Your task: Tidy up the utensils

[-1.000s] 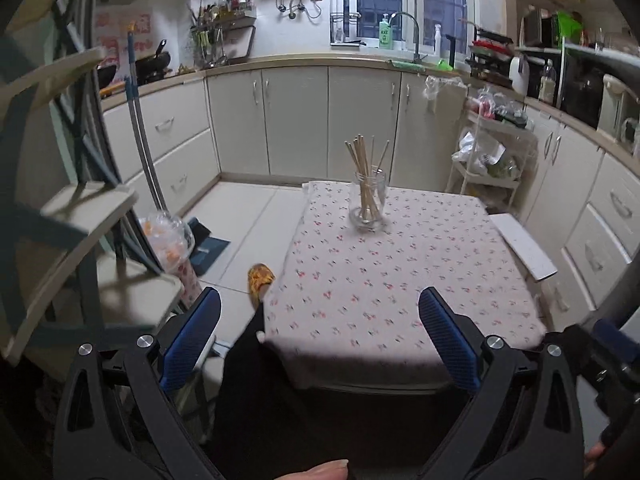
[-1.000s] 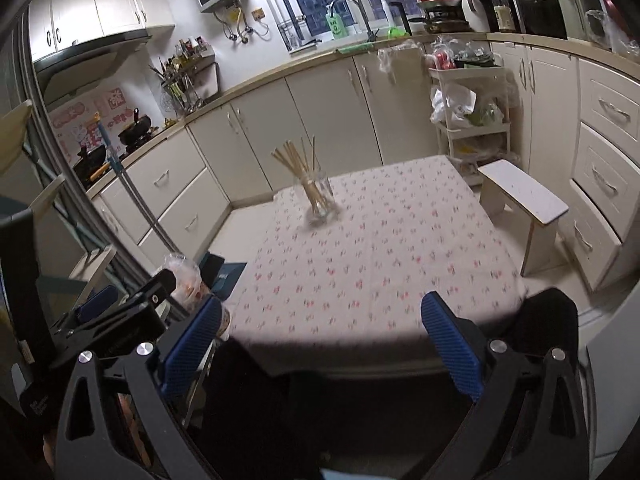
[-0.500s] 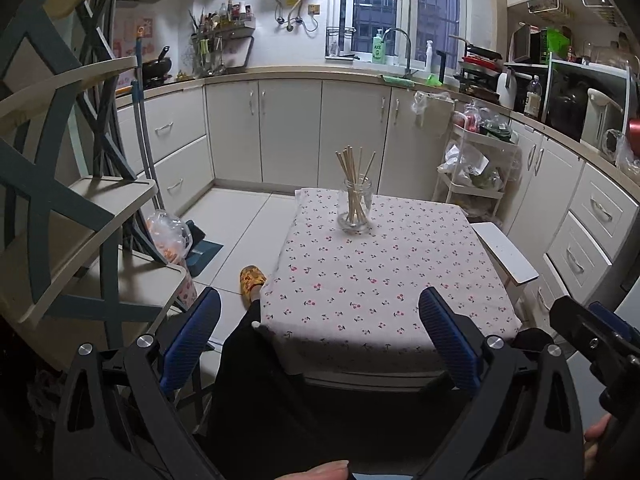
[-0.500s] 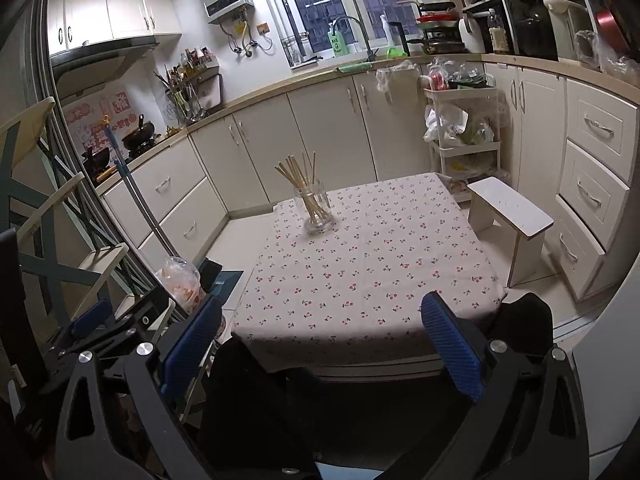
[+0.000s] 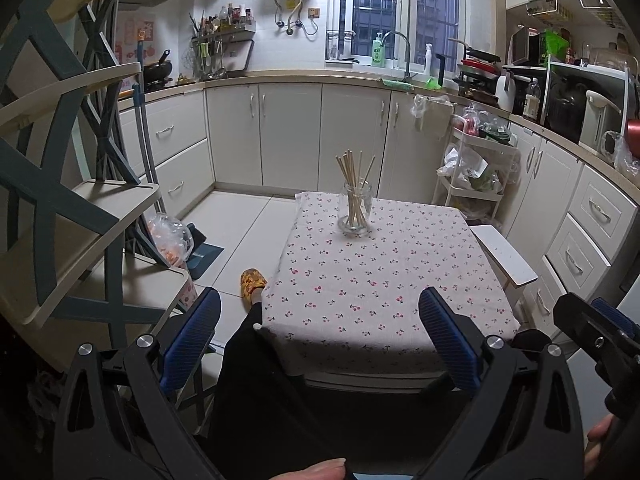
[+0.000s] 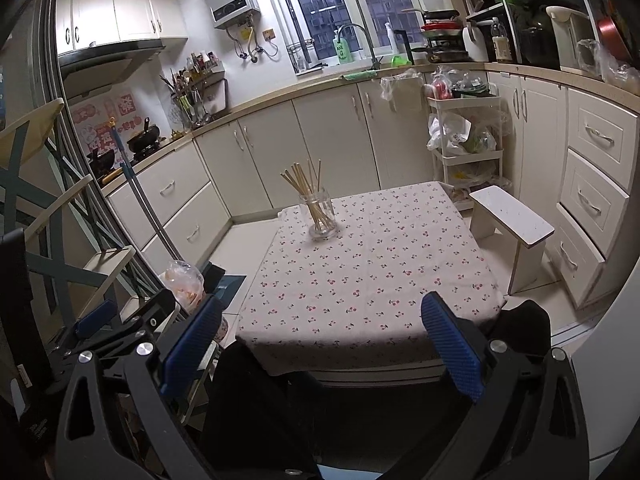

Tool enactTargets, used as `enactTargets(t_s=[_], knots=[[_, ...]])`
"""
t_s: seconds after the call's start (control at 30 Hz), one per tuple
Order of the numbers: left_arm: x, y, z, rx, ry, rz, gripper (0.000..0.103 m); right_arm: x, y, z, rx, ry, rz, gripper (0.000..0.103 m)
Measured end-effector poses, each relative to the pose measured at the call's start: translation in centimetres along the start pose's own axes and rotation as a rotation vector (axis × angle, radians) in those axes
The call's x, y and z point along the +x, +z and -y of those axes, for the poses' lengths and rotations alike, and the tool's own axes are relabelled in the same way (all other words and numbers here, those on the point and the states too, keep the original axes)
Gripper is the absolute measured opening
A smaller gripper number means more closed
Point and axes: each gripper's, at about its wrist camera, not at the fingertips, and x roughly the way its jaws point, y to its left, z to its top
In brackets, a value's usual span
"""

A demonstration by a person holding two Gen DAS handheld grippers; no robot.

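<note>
A clear glass jar (image 5: pixel 355 213) holding several wooden chopsticks (image 5: pixel 352 178) stands near the far edge of a low table with a cherry-print cloth (image 5: pixel 384 280). The jar shows in the right wrist view too (image 6: pixel 320 216), with the chopsticks (image 6: pixel 306 184) fanned out of it. My left gripper (image 5: pixel 320 336) is open and empty, held back from the table's near edge. My right gripper (image 6: pixel 322 340) is open and empty, also short of the near edge. The right gripper shows at the right edge of the left wrist view (image 5: pixel 600 336).
A white stool (image 6: pixel 512 220) stands right of the table, a white trolley (image 6: pixel 464 140) behind it. A blue-and-cream shelf rack (image 5: pixel 68 208) stands at the left with a bagged item (image 5: pixel 170 236). White cabinets (image 5: pixel 288 132) line the walls. My dark-clad legs (image 5: pixel 256 380) lie under the near edge.
Both grippers have drawn back and risen from the table; the jar and table look smaller and farther away. The jaws stay open and empty.
</note>
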Motion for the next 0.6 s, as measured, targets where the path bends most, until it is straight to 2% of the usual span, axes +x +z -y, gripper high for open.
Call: enactTargets(t_s=[0.6], knots=[[-1.4,0.0,-0.4,-0.013,-0.019,0.026,0.095,-1.4,0.0,-0.2,-0.008,0.013,0.035,0.096]])
